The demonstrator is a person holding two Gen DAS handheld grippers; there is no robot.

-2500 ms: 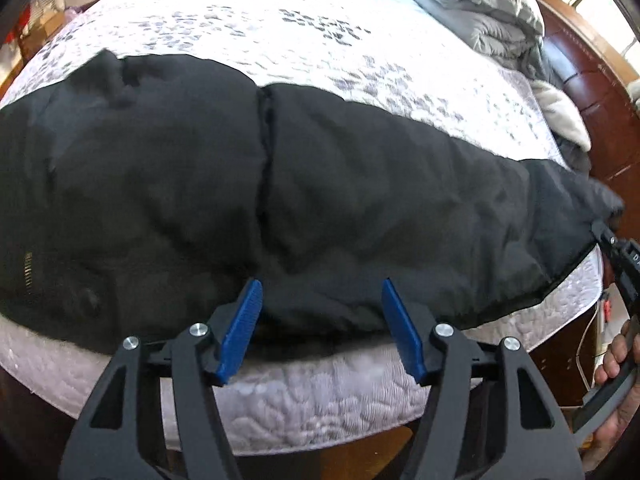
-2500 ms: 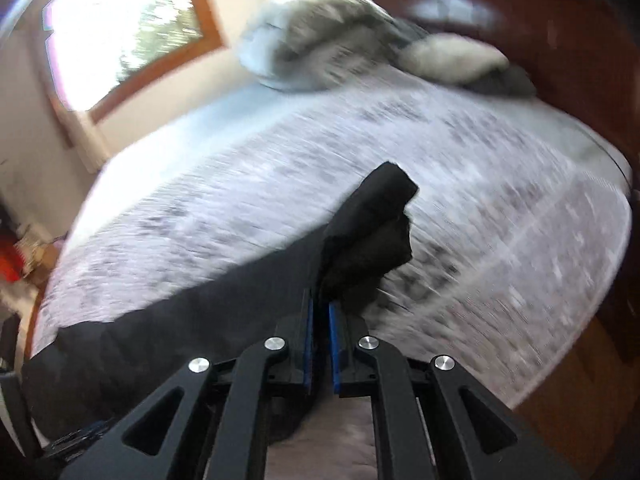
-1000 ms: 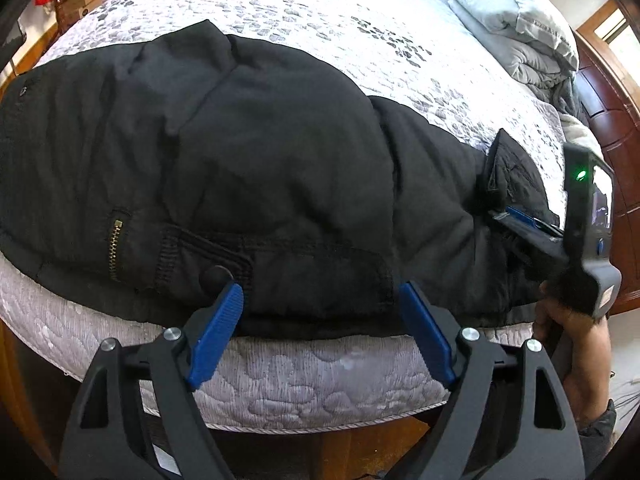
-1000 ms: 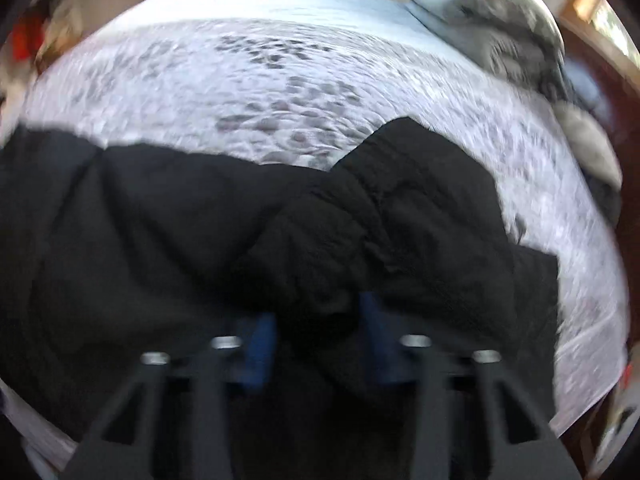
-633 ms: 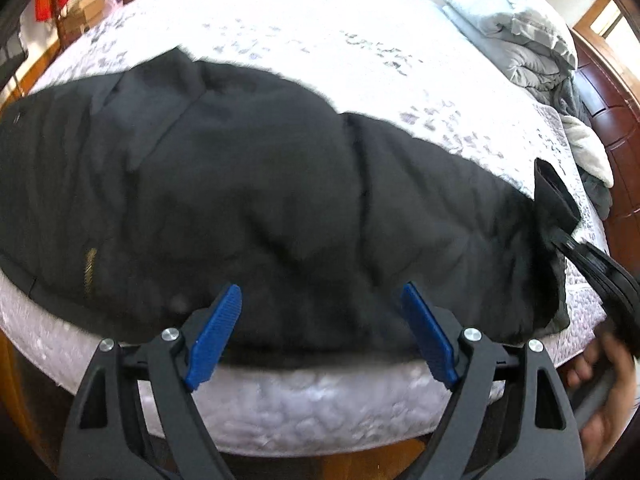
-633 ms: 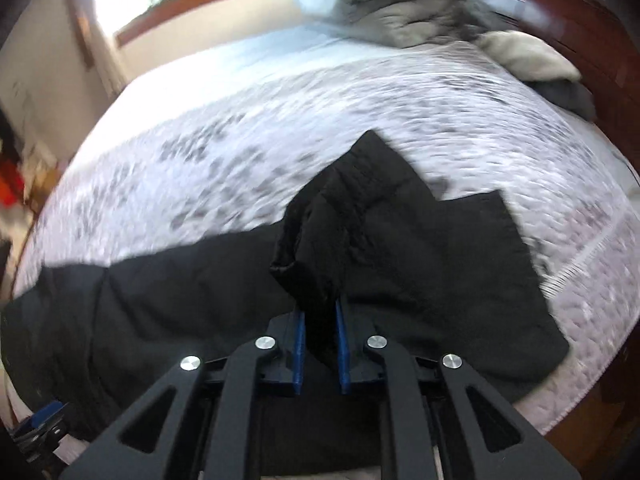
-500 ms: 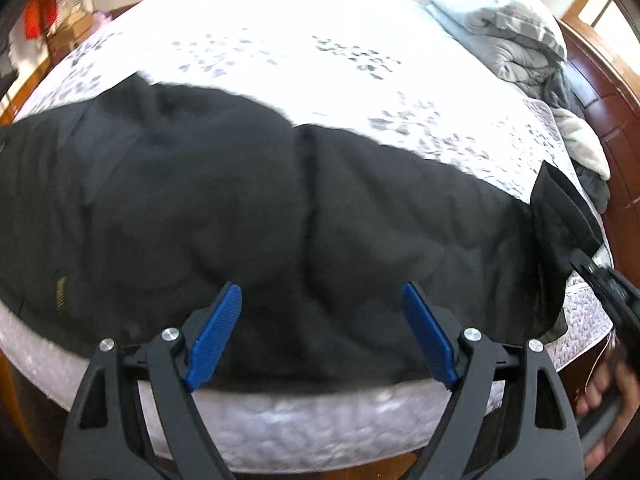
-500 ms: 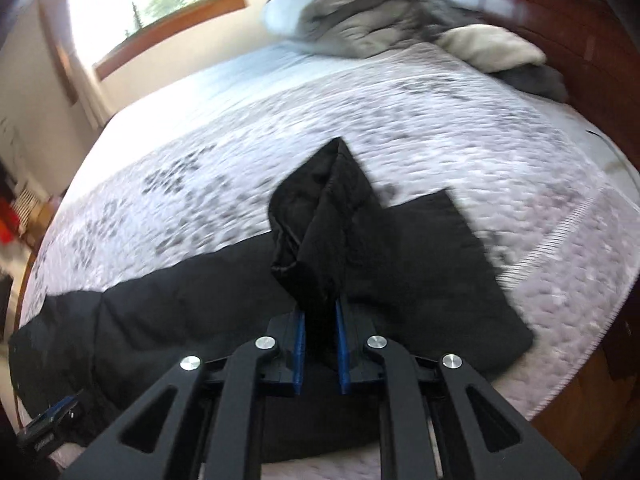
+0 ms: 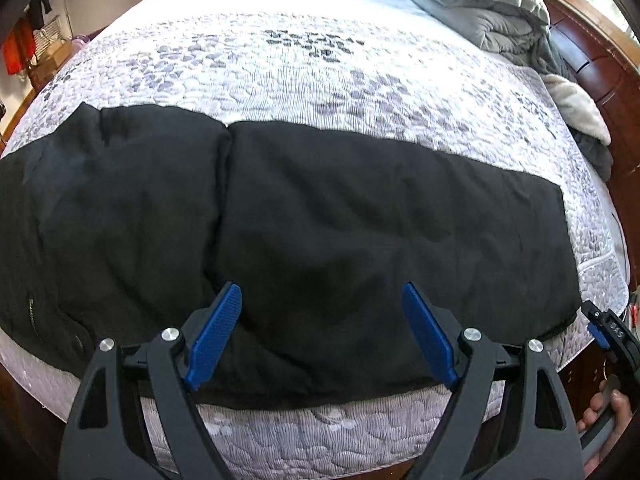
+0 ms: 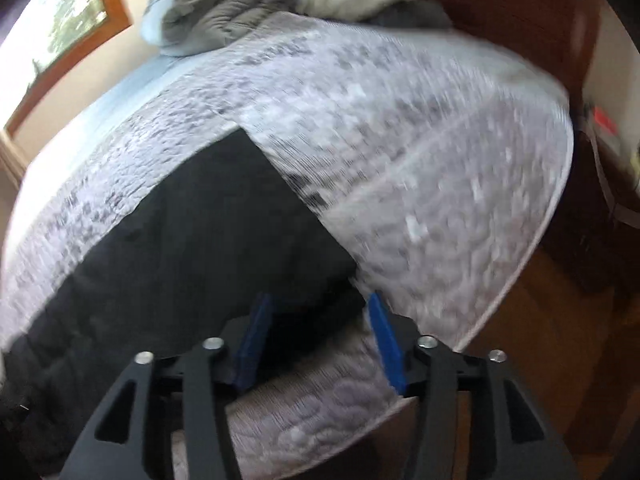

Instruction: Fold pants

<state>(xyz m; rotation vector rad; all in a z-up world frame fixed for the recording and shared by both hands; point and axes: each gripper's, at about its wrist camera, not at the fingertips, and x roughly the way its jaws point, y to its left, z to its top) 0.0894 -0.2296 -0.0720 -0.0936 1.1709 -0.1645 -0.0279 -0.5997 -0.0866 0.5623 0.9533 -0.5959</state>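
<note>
Black pants (image 9: 320,216) lie flat along the near edge of a quilted bed (image 9: 320,60), their near hem almost at the mattress edge, with broad bare quilt open beyond the jaws. The left gripper (image 9: 320,336) hovers over the pants' near edge, jaws wide apart and empty, cloth below and ahead of them. The right gripper (image 10: 316,336), blurred in its own view, sits at the leg-end corner; its jaws are opening, dark cloth showing between the blue pads but no longer pinched. Half a second ago that corner stood raised and clamped in the right jaws; it now lies squared off and flat. The fabric is matte and padded, with a vertical crease left of the left jaws. A folded grey duvet (image 9: 480,4) rests far ahead by the wooden headboard (image 9: 592,52).
</note>
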